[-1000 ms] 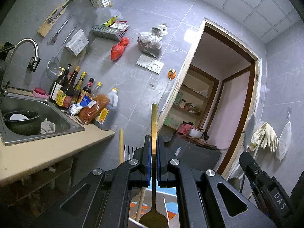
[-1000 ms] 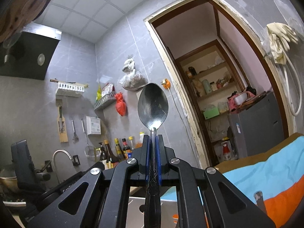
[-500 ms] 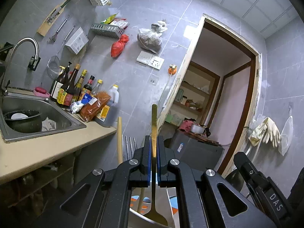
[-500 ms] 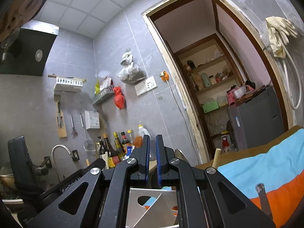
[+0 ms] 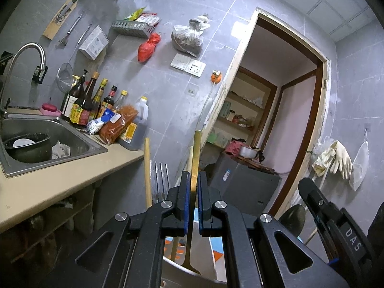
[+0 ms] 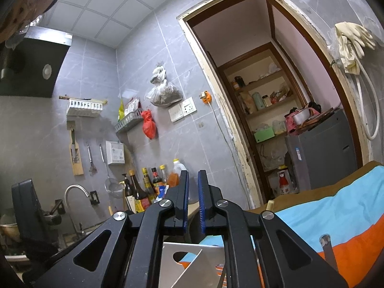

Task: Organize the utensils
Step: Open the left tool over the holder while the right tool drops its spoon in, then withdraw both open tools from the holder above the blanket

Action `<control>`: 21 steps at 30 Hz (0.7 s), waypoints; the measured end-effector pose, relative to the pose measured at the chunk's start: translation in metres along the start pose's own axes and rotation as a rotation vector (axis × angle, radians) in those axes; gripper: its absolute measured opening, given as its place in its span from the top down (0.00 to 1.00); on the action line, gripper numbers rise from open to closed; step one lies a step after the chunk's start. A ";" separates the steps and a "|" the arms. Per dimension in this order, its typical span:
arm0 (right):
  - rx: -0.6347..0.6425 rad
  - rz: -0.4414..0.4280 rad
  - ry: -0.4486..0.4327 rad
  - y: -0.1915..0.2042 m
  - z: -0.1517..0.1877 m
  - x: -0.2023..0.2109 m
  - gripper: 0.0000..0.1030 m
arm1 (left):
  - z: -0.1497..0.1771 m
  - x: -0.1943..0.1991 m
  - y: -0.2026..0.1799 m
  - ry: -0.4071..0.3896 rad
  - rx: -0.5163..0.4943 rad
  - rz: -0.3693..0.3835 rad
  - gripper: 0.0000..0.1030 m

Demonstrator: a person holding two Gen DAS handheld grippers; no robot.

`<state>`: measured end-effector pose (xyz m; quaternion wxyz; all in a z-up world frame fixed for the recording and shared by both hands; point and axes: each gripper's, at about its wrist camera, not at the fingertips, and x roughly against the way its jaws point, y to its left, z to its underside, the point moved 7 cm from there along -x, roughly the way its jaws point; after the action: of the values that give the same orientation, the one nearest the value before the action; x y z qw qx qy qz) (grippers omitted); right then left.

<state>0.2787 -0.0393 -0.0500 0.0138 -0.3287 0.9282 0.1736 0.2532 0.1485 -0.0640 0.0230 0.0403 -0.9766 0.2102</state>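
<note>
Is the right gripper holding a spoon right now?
No, the right gripper has nothing between its blue pads, only a bare gap.

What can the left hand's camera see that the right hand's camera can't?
Only the left wrist view shows the gold utensil pinched between the left gripper fingers, the fork tines beside it, and the sink with a black pot in it.

Only the right wrist view shows the right gripper with nothing between its fingers, a narrow gap left between them, the blue and orange cloth, and the black range hood.

Both show the red bag on the wall, the sauce bottles, the doorway and the hanging gloves.
</note>
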 end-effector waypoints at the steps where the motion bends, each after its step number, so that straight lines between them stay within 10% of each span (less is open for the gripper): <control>1: -0.002 0.001 0.000 0.000 -0.002 0.001 0.90 | -0.001 0.001 -0.001 0.009 -0.002 0.004 0.97; 7: -0.012 0.015 0.006 0.000 -0.023 0.007 0.78 | -0.006 0.004 -0.012 0.066 -0.037 0.024 0.89; 21: 0.017 0.073 0.036 -0.015 -0.089 0.050 0.28 | -0.041 0.029 -0.072 0.096 -0.082 0.076 0.31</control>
<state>0.2561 -0.1098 0.0216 -0.0062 -0.2975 0.9412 0.1600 0.2319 0.0980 0.0043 0.0635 -0.0079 -0.9829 0.1726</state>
